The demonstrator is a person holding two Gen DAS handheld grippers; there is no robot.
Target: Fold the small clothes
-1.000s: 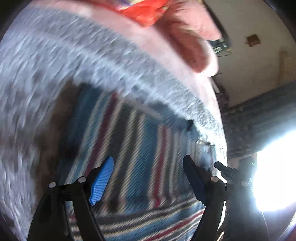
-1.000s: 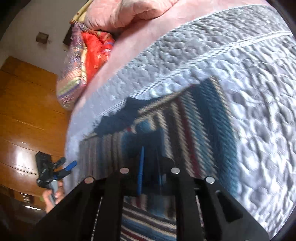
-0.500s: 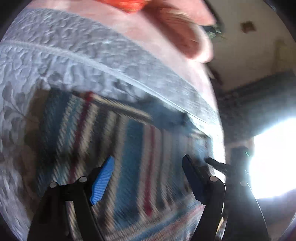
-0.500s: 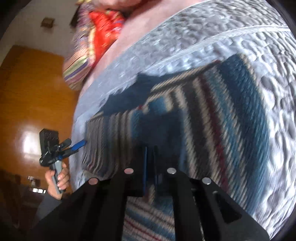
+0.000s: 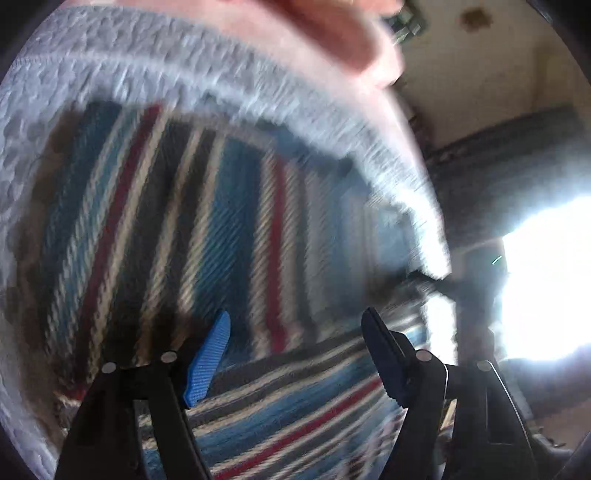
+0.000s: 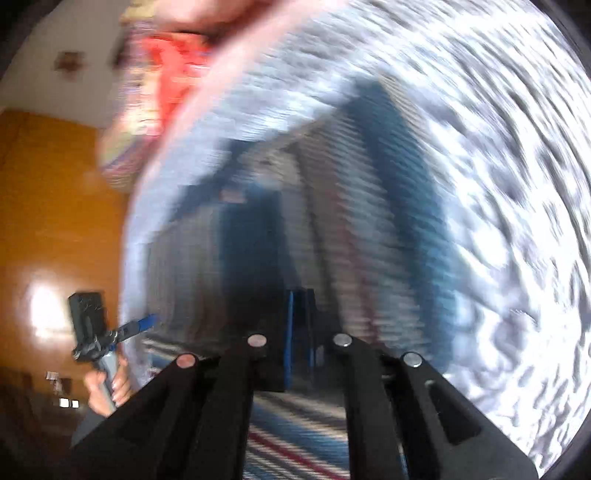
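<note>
A small knitted garment (image 5: 207, 206) with blue, red, cream and dark stripes lies on a grey quilted bedspread (image 5: 147, 66). Its near part (image 5: 295, 413) is turned so the stripes run crosswise. My left gripper (image 5: 295, 317) hovers open over the garment with nothing between its fingers. In the right wrist view the garment (image 6: 369, 206) is heavily blurred. My right gripper (image 6: 299, 295) is shut, apparently pinching the near fold of the garment. The left gripper (image 6: 146, 321) also shows at the bed's left edge, held by a hand (image 6: 107, 387).
A pink blanket (image 5: 332, 33) lies heaped at the bed's far end, with a red patterned cushion (image 6: 166, 74) beside it. Orange wooden panelling (image 6: 55, 203) stands left of the bed. A bright window (image 5: 546, 277) glares on the right.
Both views have swung and blurred. The garment now fills more of each view, so both grippers have come closer to it. The left stays open and the right stays shut.
</note>
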